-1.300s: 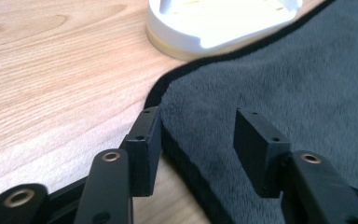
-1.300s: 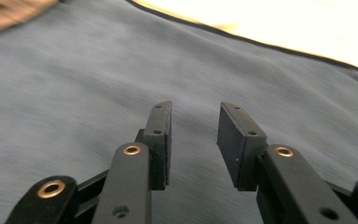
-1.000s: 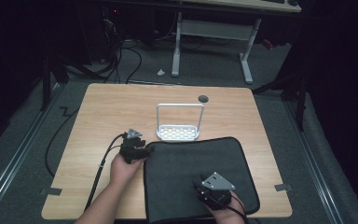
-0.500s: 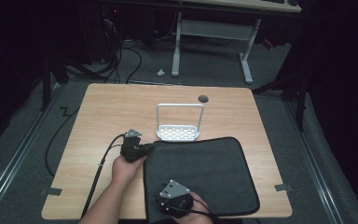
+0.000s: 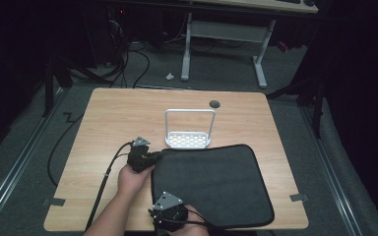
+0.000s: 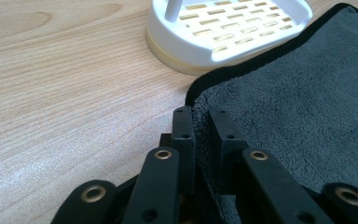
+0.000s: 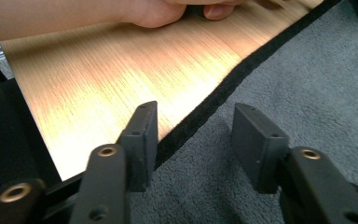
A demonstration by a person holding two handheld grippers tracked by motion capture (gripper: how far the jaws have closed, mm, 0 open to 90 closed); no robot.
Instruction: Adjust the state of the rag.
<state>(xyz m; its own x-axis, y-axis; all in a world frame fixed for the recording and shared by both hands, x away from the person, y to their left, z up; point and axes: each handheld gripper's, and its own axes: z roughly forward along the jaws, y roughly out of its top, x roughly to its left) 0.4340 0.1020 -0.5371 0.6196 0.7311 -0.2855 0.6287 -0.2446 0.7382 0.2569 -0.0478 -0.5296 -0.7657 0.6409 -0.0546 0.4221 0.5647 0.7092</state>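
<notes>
— How many mats on the table (image 5: 103, 123)?
— One dark grey mat (image 5: 211, 184), with a black edge.
— And racks?
— One white rack (image 5: 189, 140), standing just beyond the mat's far edge; it has one hoop handle.
— Grippers?
— Two: the left gripper (image 5: 153, 158) and the right gripper (image 5: 156, 221), each with two black jaws and each held in one hand, so two hands.
— Anything else on the tabletop?
— One round dark cable hole (image 5: 214, 103) near the far edge.
</notes>
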